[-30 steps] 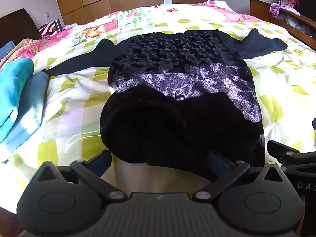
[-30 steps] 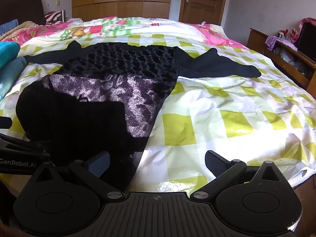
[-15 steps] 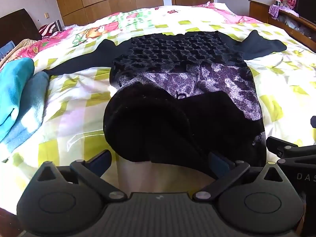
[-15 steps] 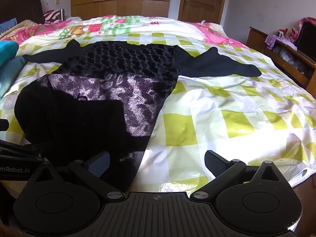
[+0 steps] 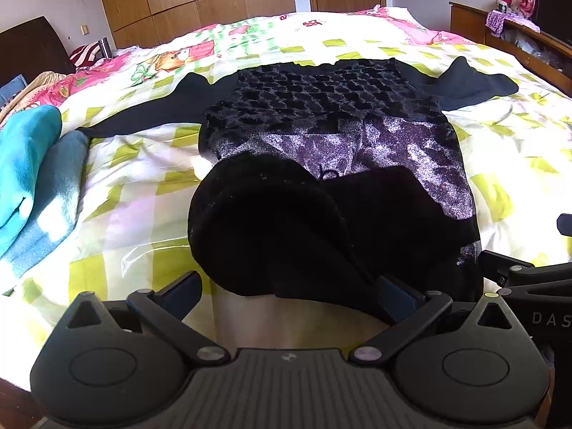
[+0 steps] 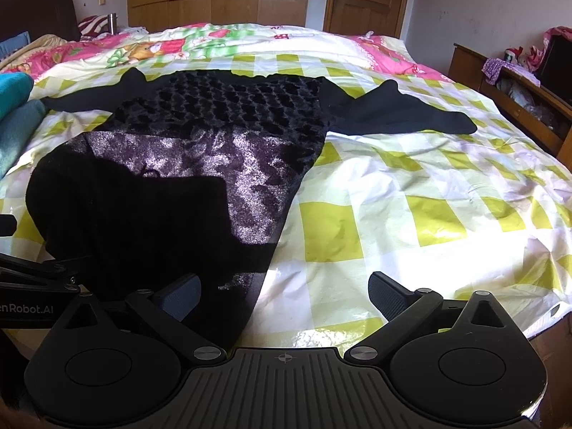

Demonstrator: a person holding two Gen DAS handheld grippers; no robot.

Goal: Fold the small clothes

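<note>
Black velvet makes up the garment (image 5: 321, 107), a long-sleeved top with a raised scale-like pattern on its far half and a purple sheen where sunlight strikes the pile. In the left wrist view it lies spread on the bed (image 5: 143, 186), whose cover is a smooth, slightly glossy check of lime green and white with pink cartoon prints further off. The garment's near end is rolled up into a rounded, shadowed hump that sits directly ahead of the left tool (image 5: 289, 293), reaching between its fingers; the jaws stand wide apart and I cannot tell whether either pad touches the cloth. The body runs lengthwise away from the tool, and the two sleeves stretch out flat to either side of the garment. Left of the garment lie folded teal towels (image 5: 32, 171), fuzzy in texture. Part of the other tool's black frame shows just right of the garment's near hem.

In the right wrist view the garment (image 6: 221, 132) lies ahead and to the left of the right tool (image 6: 284, 295), its near right corner draped over the left finger (image 6: 178, 295) while the right finger sits over bare bed cover (image 6: 411, 193). This tool is released too, its jaws spread wide. The garment's long axis again points away from the tool, with one sleeve tapering to the right of the garment's body.
</note>
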